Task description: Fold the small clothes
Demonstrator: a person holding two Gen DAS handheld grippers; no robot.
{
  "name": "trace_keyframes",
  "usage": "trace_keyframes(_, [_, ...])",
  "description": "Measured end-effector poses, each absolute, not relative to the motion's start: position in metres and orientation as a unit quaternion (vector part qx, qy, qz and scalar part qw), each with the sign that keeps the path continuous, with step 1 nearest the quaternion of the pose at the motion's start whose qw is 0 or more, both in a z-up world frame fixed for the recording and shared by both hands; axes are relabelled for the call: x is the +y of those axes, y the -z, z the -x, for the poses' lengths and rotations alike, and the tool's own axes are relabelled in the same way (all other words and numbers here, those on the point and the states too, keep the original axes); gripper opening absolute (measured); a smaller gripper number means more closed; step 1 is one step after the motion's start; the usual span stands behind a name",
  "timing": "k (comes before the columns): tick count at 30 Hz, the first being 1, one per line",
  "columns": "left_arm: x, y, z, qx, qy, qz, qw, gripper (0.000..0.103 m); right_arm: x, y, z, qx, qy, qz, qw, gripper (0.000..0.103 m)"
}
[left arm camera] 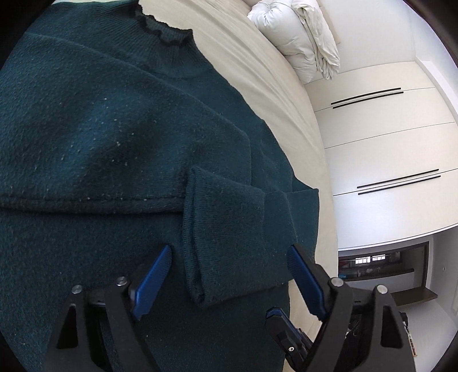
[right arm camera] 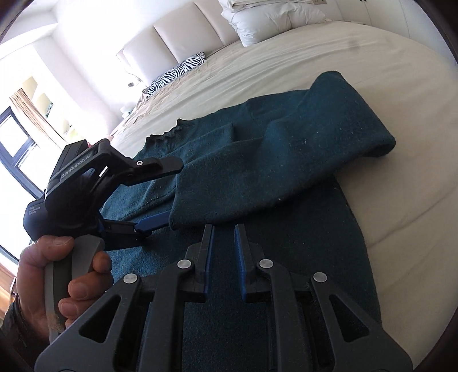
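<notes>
so I've got the dark teal sweater [left arm camera: 100,128] laid flat on the bed [right arm camera: 372,94], collar [left arm camera: 160,28] pointing toward the pillows [right arm camera: 272,17] at the headboard; both sleeves are folded in across the body, and from my left cam the cuff [left arm camera: 229,234] of one sleeve sits right between my left tongs [left arm camera: 229,257]; those tongs are spread apart, blue pads [left arm camera: 151,274] on either side of the cuff with a clear gap, not pinching it as far as I can see; over on the right cam my right tongs [right arm camera: 223,229] are nearly together, just a narrow slit between the pads, nothing caught in there, hovering over the lower part of the sweater just short of the folded sleeve's edge; the other sleeve [right arm camera: 329,120] lies angled across the chest and bulges up where it bends at the sweater's far edge; same cam also shows the left tongs from the side, jaws apart around that cuff end, and the hand [right arm camera: 57,280] wrapped on the grey grip; sweater has little pale lint specks all over; zebra cushion [right arm camera: 177,71] is up by the headboard, well apart from the sweater; white wardrobe [left arm camera: 386,137] with thin black handles runs along beside the bed
</notes>
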State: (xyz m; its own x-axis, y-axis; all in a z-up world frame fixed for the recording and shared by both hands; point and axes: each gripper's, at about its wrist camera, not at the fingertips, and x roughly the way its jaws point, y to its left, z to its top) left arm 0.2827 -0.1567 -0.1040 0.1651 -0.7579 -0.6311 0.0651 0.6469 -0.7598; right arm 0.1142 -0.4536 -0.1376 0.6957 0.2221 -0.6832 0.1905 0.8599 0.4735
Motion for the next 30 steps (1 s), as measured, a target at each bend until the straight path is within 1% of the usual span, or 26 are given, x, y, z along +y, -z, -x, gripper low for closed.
trace_keyframes(1, [-0.161,0.106,-0.287,0.58,0.291,0.303,0.698,0.071,-0.456,0.143,-0.112,0.395,-0.009,-0.267,0.879,0.014])
trace_keyframes(2, [-0.164,0.107,-0.29,0.584,0.287,0.3,0.698,0.059,-0.458,0.147,-0.111,0.399,-0.01,-0.269,0.877,0.014])
trace_keyframes(3, [-0.167,0.108,-0.292,0.588,0.284,0.29,0.7,0.045,-0.459,0.152,-0.109,0.404,-0.011,-0.272,0.873,0.014])
trace_keyframes(4, [-0.169,0.108,-0.295,0.593,0.281,0.279,0.702,0.038,-0.461,0.157,-0.107,0.407,-0.014,-0.277,0.871,0.017])
trace_keyframes(5, [-0.169,0.108,-0.295,0.596,0.278,0.271,0.703,0.025,-0.462,0.161,-0.106,0.406,-0.017,-0.28,0.87,0.019])
trace_keyframes(6, [-0.167,0.108,-0.297,0.595,0.277,0.266,0.706,0.015,-0.463,0.163,-0.104,0.404,-0.02,-0.283,0.87,0.02])
trace_keyframes(8, [-0.159,0.105,-0.298,0.591,0.285,0.273,0.704,0.008,-0.465,0.167,-0.103,0.402,-0.021,-0.286,0.869,0.02])
trace_keyframes(10, [-0.151,0.091,-0.297,0.577,0.293,0.271,0.712,0.008,-0.466,0.168,-0.104,0.402,-0.022,-0.289,0.868,0.02])
trace_keyframes(15, [-0.133,0.03,-0.302,0.521,0.333,0.258,0.742,0.008,-0.467,0.17,-0.108,0.406,-0.021,-0.283,0.869,0.02])
trace_keyframes(18, [-0.119,-0.004,-0.311,0.486,0.342,0.228,0.771,0.008,-0.464,0.17,-0.115,0.41,-0.017,-0.275,0.869,0.02])
trace_keyframes(20, [-0.103,-0.014,-0.316,0.472,0.336,0.219,0.785,0.008,-0.464,0.171,-0.118,0.411,-0.016,-0.274,0.869,0.02])
trace_keyframes(23, [-0.073,-0.013,-0.331,0.468,0.313,0.219,0.797,0.008,-0.465,0.172,-0.119,0.412,-0.017,-0.278,0.867,0.02])
trace_keyframes(26, [-0.036,0.005,-0.343,0.478,0.286,0.234,0.797,0.008,-0.463,0.165,-0.118,0.413,-0.016,-0.28,0.866,0.02])
trace_keyframes(29, [0.002,0.03,-0.346,0.487,0.258,0.243,0.798,0.008,-0.464,0.163,-0.118,0.413,-0.019,-0.288,0.864,0.026])
trace_keyframes(30, [0.009,0.037,-0.348,0.491,0.251,0.246,0.797,0.008,-0.463,0.163,-0.119,0.412,-0.021,-0.291,0.863,0.03])
